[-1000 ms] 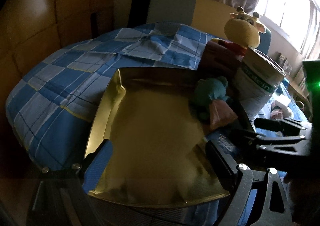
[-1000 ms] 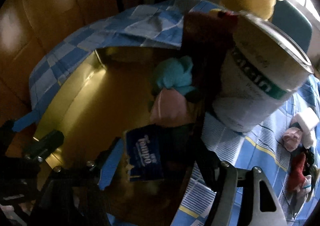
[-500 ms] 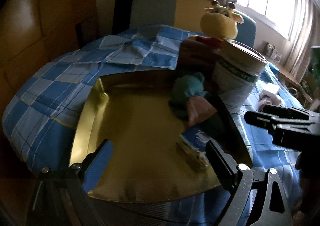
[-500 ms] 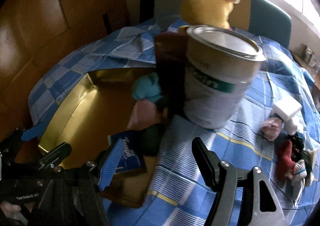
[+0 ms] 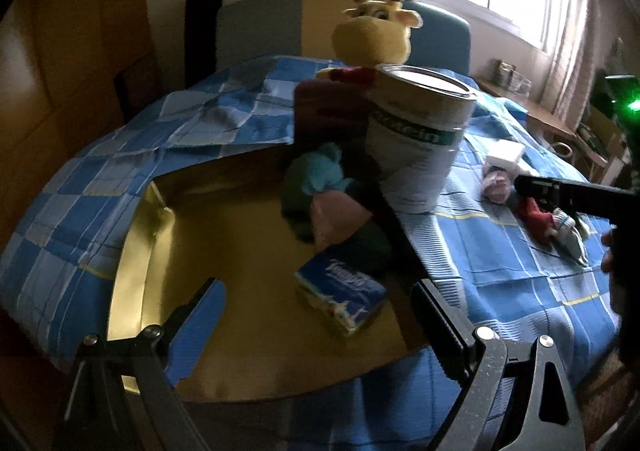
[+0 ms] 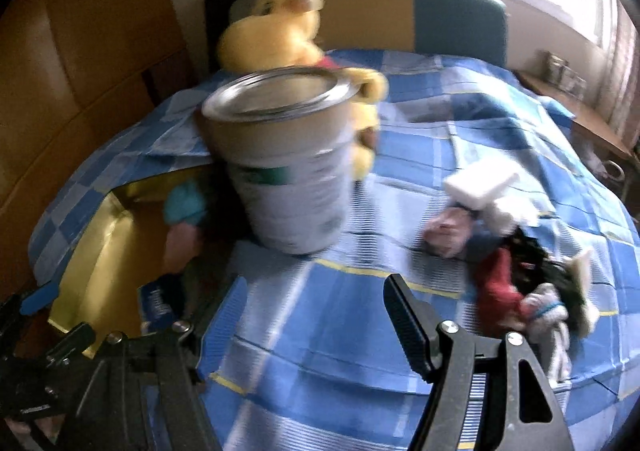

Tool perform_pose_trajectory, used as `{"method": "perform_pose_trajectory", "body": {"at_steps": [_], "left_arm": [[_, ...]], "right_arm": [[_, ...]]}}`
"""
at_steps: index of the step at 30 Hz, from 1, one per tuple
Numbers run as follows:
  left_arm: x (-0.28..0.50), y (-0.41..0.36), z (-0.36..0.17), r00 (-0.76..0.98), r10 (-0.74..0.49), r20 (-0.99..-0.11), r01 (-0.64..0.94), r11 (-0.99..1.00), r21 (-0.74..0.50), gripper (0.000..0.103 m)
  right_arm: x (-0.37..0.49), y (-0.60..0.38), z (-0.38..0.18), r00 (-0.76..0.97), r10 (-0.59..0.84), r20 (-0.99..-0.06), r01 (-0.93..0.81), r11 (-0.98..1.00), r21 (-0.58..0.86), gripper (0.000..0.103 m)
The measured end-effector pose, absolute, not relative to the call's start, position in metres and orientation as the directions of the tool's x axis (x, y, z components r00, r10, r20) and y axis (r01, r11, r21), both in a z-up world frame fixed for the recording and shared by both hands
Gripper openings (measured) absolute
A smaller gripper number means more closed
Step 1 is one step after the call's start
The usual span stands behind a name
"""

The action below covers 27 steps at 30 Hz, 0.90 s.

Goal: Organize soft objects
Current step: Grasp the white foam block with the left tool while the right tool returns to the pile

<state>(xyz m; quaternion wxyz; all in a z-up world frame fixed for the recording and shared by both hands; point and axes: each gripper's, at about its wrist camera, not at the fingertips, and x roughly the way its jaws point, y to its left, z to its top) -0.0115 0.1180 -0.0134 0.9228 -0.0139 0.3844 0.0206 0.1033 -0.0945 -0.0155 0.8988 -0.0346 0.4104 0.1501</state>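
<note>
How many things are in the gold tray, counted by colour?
Teal soft toy: 1
Pink soft thing: 1
Dark green soft thing: 1
Blue tissue pack: 1
Total in the gold tray: 4

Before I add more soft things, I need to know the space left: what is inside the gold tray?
Inside the gold tray lie a blue tissue pack and a heap of teal, pink and dark green cloths. Whatever lies under that heap is covered.
</note>
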Motion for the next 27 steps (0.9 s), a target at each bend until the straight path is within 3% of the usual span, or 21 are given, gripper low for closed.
{"method": "perform_pose_trajectory", "body": {"at_steps": [16, 21, 27], "left_arm": [[0.009, 0.042, -0.006, 0.698, -0.072, -0.712, 0.141, 0.989, 0.037, 0.094], [0.02, 0.02, -0.01, 0.681, -0.103, -0.725, 0.19, 0.981, 0.039, 0.094], [0.041, -0.013, -0.012, 0.642, -0.2, -0.74, 0.278, 0.96, -0.017, 0.094]], "right_arm": [[0.134, -0.266, -0.017, 0.721, -0.041, -0.692, 0.147, 0.985, 0.095, 0.072], [0.13, -0.303, -0.026, 0.717, -0.013, -0.697, 0.252, 0.937, 0.241, 0.072], [0.129, -0.319, -0.032, 0.693, -0.009, -0.72, 0.322, 0.898, 0.299, 0.072]]}}
